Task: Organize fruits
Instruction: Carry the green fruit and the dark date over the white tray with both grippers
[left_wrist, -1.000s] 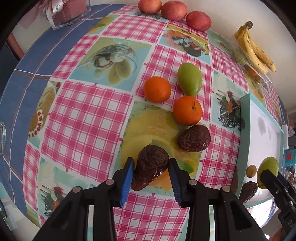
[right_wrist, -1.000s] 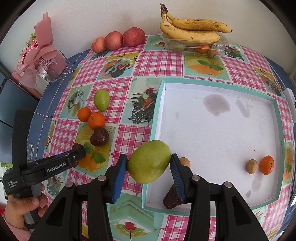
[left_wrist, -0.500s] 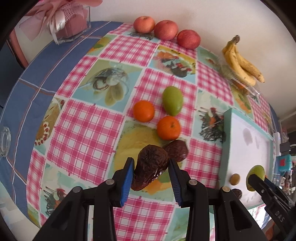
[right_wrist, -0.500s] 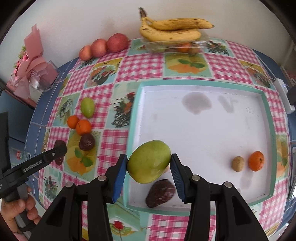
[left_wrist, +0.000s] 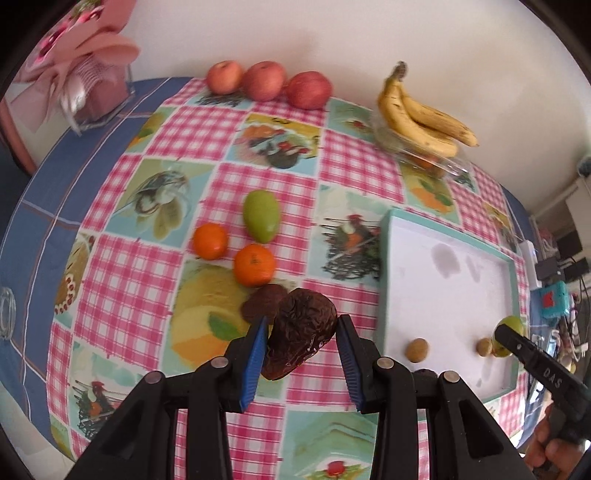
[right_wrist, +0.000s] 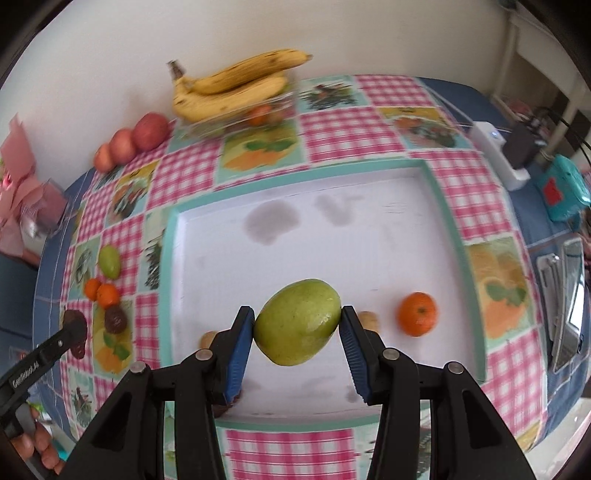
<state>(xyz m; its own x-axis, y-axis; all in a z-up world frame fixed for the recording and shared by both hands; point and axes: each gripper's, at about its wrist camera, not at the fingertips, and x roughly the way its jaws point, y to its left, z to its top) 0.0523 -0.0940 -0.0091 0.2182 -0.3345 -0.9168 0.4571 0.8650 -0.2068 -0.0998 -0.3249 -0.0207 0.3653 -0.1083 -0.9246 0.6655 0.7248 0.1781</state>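
The right hand-held gripper (right_wrist: 297, 328) is clenched on a green mango (right_wrist: 297, 322) and holds it in the air above the near part of the white tray (right_wrist: 441, 192). The long axis of the mango lies almost across the two blue pads, a little tilted, so it is pinched at its two ends. Under and beside it the tray already carries a mandarin (right_wrist: 417, 314) on the right and two small brown fruits (right_wrist: 368, 319) close to the pads. The free tray floor is directly below and ahead of this gripper — the judgement is that only a short descent is needed before release.

The left hand-held gripper (left_wrist: 301, 345) is grasping a dark wrinkled avocado (left_wrist: 300, 332), lifted off the bench (left_wrist: 122, 266). The tray lies to its right, well apart, so this hand has the longer way to go and the right hand is nearer. On the cloth a second avocado (left_wrist: 260, 304), two mandarins (left_wrist: 254, 265) and another green mango (left_wrist: 260, 215) are not yet collected.
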